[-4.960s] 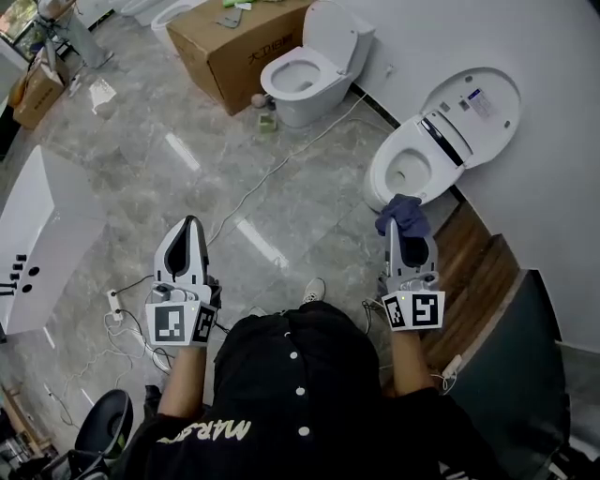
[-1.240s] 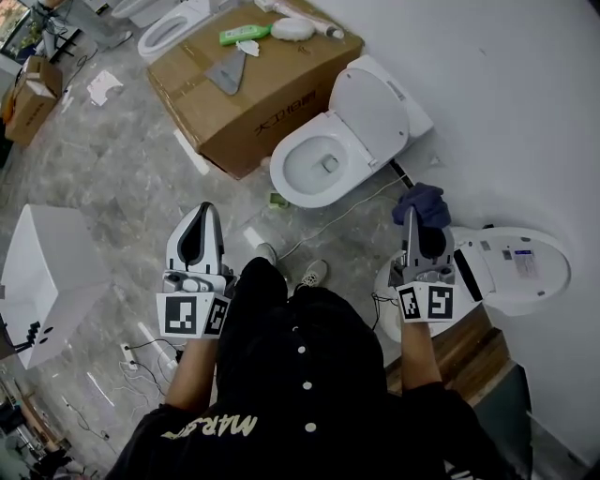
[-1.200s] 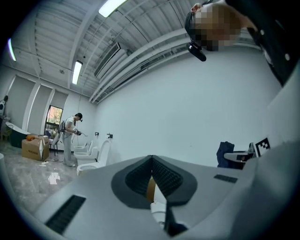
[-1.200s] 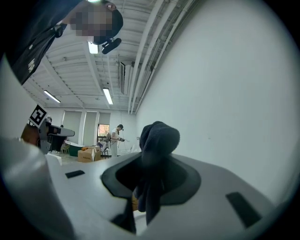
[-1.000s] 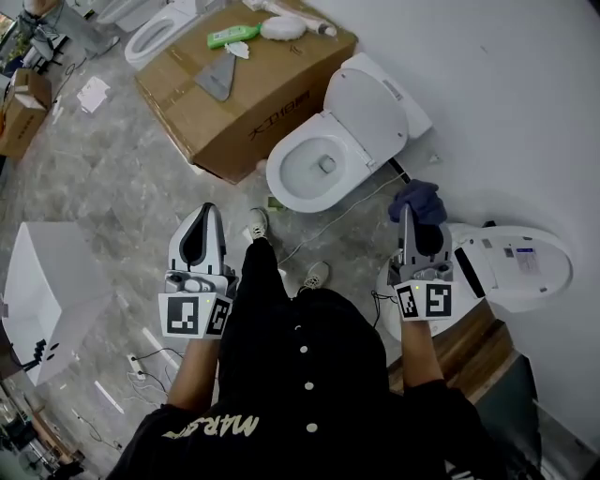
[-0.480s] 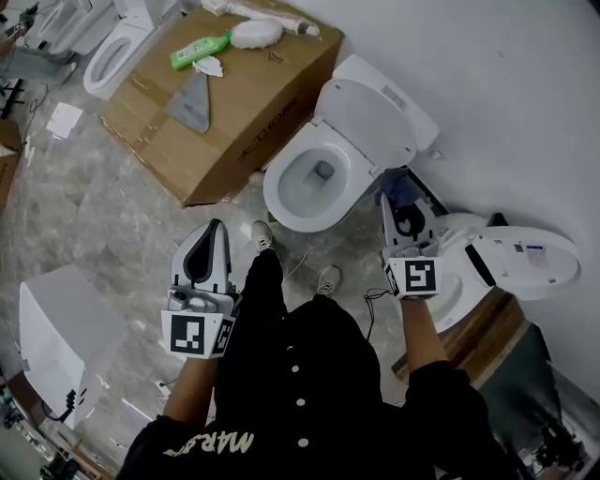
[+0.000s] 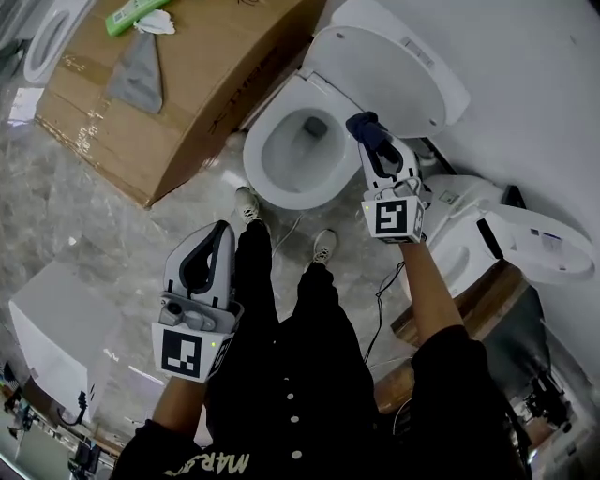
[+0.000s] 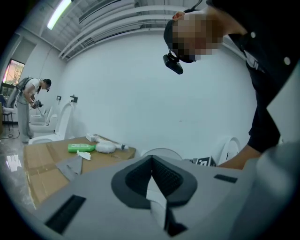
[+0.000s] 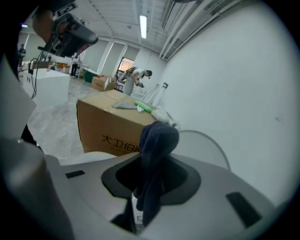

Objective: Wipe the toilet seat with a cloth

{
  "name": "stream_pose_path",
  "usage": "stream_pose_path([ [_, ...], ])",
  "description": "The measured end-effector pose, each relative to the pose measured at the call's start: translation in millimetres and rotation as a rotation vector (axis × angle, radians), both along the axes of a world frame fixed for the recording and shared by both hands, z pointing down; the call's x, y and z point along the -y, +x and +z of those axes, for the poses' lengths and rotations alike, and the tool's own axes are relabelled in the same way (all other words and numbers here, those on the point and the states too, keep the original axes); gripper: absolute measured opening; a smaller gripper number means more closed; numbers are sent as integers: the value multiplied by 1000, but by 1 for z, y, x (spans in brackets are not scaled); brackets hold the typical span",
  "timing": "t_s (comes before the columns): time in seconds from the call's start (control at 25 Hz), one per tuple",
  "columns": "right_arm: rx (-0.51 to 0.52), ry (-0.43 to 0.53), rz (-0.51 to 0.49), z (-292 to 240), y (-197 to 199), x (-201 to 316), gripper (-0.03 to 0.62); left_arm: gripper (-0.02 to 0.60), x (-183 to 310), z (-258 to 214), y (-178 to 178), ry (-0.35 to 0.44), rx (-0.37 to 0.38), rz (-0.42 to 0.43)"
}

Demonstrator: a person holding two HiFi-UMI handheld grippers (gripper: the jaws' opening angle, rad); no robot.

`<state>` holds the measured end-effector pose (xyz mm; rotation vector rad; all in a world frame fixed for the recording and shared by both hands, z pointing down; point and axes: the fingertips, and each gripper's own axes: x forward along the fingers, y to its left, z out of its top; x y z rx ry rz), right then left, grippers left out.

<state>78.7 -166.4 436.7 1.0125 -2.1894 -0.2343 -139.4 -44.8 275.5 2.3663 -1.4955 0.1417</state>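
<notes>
A white toilet stands with its lid raised, and its seat rim rings the bowl. My right gripper is shut on a dark blue cloth and hovers just over the seat's right edge, near the hinge. In the right gripper view the cloth bunches up out of the shut jaws, with the lid behind it. My left gripper hangs low on the left over the floor. It is shut with nothing in it.
A big cardboard box sits left of the toilet with a green bottle and a grey rag on top. A second toilet stands close on the right, its lid open. The person's shoes and a cable lie below the bowl.
The right gripper has carried the cloth up and left, from beside the second toilet to the open toilet's seat edge. The left gripper has stayed low and shut.
</notes>
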Motion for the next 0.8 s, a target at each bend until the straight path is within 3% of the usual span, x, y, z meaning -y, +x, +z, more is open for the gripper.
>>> stream_pose_path([
  [0.2, -220, -5, -139, 90, -8, 21, 101, 9, 7, 43, 11, -50, -82, 14],
  [0.4, -461, -17, -288, 178, -7, 35, 100, 9, 5, 86, 20, -89, -111, 36],
  [0.8, -783, -22, -399, 294, -4, 64, 101, 9, -12, 144, 11, -179, -167, 1],
])
